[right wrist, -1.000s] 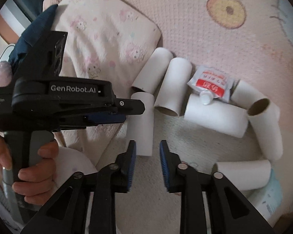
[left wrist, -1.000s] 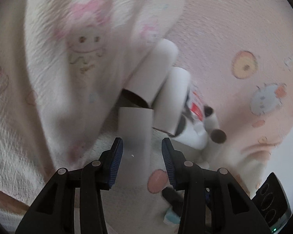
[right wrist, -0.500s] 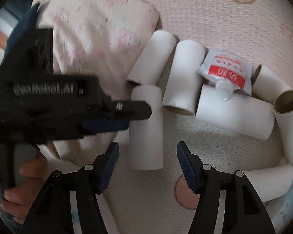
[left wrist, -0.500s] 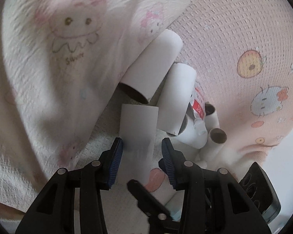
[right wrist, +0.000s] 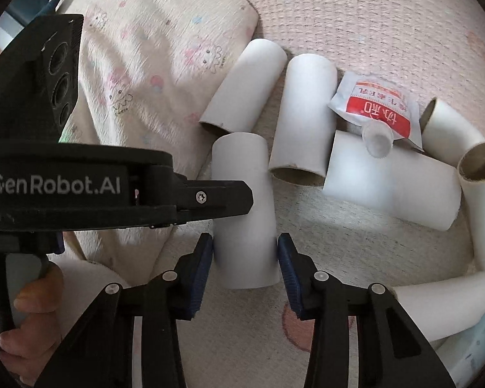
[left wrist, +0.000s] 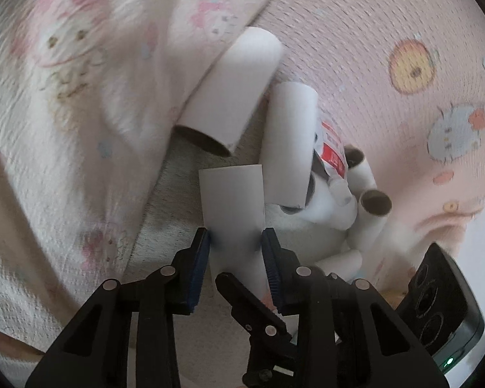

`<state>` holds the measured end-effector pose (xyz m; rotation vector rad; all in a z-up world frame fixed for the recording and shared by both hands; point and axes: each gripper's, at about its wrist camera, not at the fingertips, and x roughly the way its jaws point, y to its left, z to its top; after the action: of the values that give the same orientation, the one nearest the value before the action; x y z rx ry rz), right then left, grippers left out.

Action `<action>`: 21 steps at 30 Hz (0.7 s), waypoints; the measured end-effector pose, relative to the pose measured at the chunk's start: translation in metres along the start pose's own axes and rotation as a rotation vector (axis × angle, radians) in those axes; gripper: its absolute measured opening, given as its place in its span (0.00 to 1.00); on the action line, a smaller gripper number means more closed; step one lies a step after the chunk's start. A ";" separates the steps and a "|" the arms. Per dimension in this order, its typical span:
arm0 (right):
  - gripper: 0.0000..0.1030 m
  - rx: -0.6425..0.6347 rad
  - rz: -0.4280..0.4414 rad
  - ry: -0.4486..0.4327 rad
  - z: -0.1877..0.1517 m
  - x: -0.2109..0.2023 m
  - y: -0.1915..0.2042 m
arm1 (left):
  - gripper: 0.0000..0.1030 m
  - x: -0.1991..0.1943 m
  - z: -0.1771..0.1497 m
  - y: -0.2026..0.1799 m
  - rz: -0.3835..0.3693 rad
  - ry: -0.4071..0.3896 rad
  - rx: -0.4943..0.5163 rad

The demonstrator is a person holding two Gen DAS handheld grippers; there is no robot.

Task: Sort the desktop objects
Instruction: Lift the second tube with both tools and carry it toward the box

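Both grippers parked around the same white cardboard tube (right wrist: 242, 207): right gripper (right wrist: 245, 252) spread wide, blue pads flanking its near end, contact unclear; left gripper (left wrist: 235, 248) narrower, pads seemingly pressed on its sides. Lying flat on the pink mat (right wrist: 355, 19), just beside more tubes and a red-and-white sachet (right wrist: 376, 111).

The right gripper (right wrist: 245, 255) straddles a white cardboard tube (right wrist: 242, 207) (pads not closed).

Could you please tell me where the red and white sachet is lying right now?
In the right wrist view the sachet lies upper right of centre on the pink mat, its cap resting on a cardboard tube.
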<state>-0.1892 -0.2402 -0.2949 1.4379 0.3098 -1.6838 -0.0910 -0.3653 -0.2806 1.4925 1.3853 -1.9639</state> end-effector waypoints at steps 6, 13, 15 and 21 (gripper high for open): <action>0.38 0.061 0.002 -0.009 -0.013 -0.007 -0.009 | 0.36 0.008 -0.014 -0.013 -0.007 0.032 0.072; 0.38 0.175 -0.005 -0.028 -0.039 -0.021 -0.034 | 0.36 0.020 -0.045 -0.034 -0.050 0.011 0.180; 0.38 0.187 -0.016 -0.028 -0.049 -0.026 -0.039 | 0.36 0.024 -0.051 -0.034 -0.104 0.046 0.173; 0.38 0.285 -0.001 -0.050 -0.091 -0.042 -0.056 | 0.35 0.026 -0.073 -0.045 -0.148 0.098 0.257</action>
<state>-0.1715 -0.1274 -0.3033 1.5969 0.0430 -1.8159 -0.0933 -0.2759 -0.2796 1.6585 1.3593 -2.2606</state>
